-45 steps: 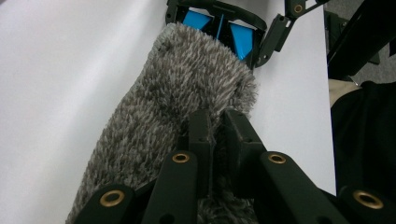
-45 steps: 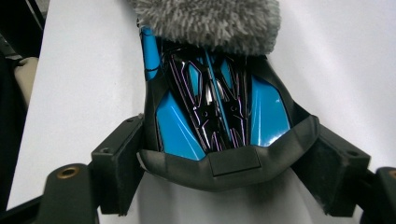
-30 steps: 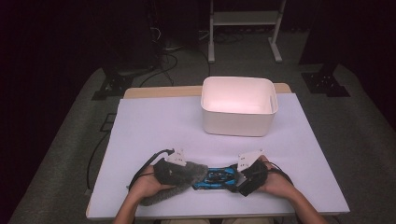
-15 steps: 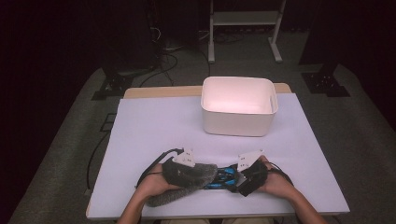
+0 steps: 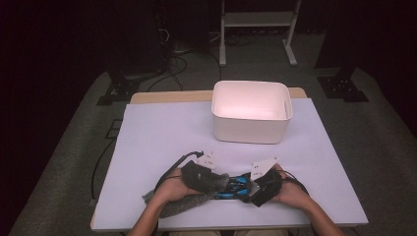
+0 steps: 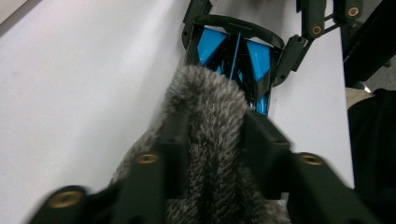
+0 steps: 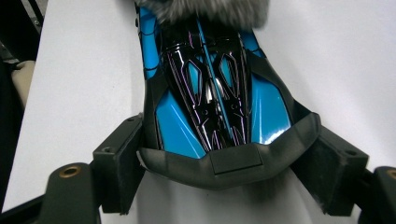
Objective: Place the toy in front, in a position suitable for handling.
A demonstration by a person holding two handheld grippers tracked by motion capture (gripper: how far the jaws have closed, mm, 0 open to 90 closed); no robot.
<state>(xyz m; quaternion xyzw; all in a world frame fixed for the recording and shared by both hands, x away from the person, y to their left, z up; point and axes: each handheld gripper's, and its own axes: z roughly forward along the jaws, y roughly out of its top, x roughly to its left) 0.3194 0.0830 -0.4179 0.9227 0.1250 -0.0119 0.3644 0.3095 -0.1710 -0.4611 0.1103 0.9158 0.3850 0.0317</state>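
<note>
left claw (image 6: 212, 140) clamped on grey furry duster (image 6: 210, 112), jaws just eased a little yet pads pressing into the fur, tip brushing the blue toy car (image 7: 210, 88) – right claw (image 7: 219, 177) gripping car's rear at counter's (image 5: 162, 132) near edge. mid-dusting; next – sweep fur along the body, car kept steady.

No text, label, brand, number or sign can be read on anything here.

White-topped table (image 5: 162, 132): white bin (image 5: 251, 118) at back, blue toy car (image 5: 235, 187), grey furry cloth (image 5: 189, 200).
</note>
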